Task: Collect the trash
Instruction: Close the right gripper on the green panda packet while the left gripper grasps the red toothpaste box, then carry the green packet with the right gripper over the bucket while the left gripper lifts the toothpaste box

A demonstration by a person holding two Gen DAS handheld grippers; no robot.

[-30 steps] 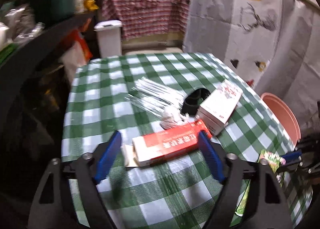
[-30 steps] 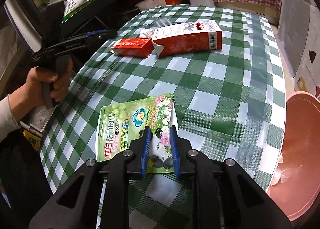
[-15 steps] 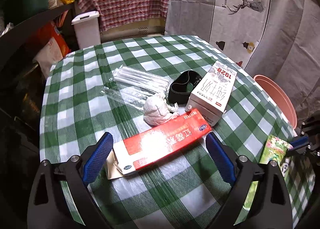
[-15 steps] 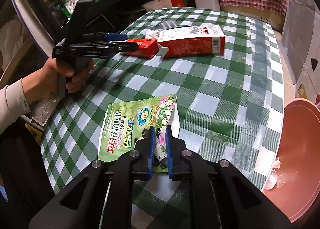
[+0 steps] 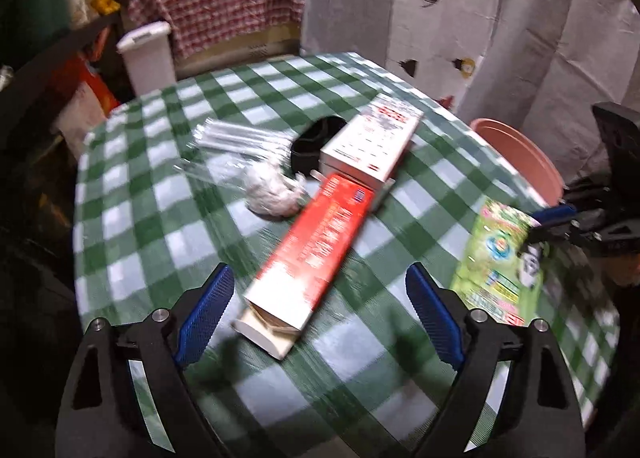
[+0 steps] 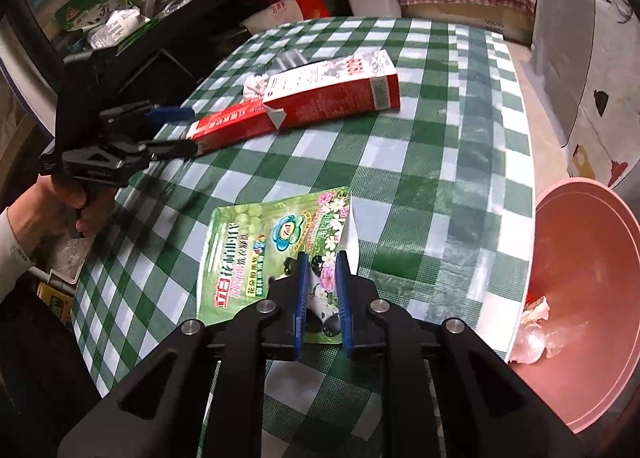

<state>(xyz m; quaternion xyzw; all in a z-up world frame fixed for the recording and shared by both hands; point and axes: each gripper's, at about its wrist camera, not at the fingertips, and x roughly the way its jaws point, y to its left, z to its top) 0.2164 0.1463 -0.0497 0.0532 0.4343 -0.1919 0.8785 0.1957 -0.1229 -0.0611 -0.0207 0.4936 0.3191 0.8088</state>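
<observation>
My right gripper point(image 6: 322, 258) is shut on the near edge of a green detergent pouch point(image 6: 276, 242), which lies on the checked table; the pouch also shows in the left wrist view point(image 5: 500, 254). My left gripper point(image 5: 316, 278) is open, its jaws on either side of the near end of a long red box point(image 5: 316, 254), not touching it. The left gripper shows in the right wrist view point(image 6: 176, 130) beside the red box point(image 6: 232, 126). A pink bin point(image 6: 588, 290) with some scraps inside stands off the table's right edge.
A red-and-white carton point(image 5: 372, 142) lies behind the red box, with a crumpled white tissue point(image 5: 272, 194), clear plastic wrap point(image 5: 236, 142) and a black band point(image 5: 316, 138). A white lidded bin point(image 5: 148, 58) and cluttered shelves point(image 6: 120, 18) stand to the left.
My left gripper has swung so the red box now lies lengthwise between its open jaws. My right gripper has closed on the green pouch and lifted its edge slightly.
</observation>
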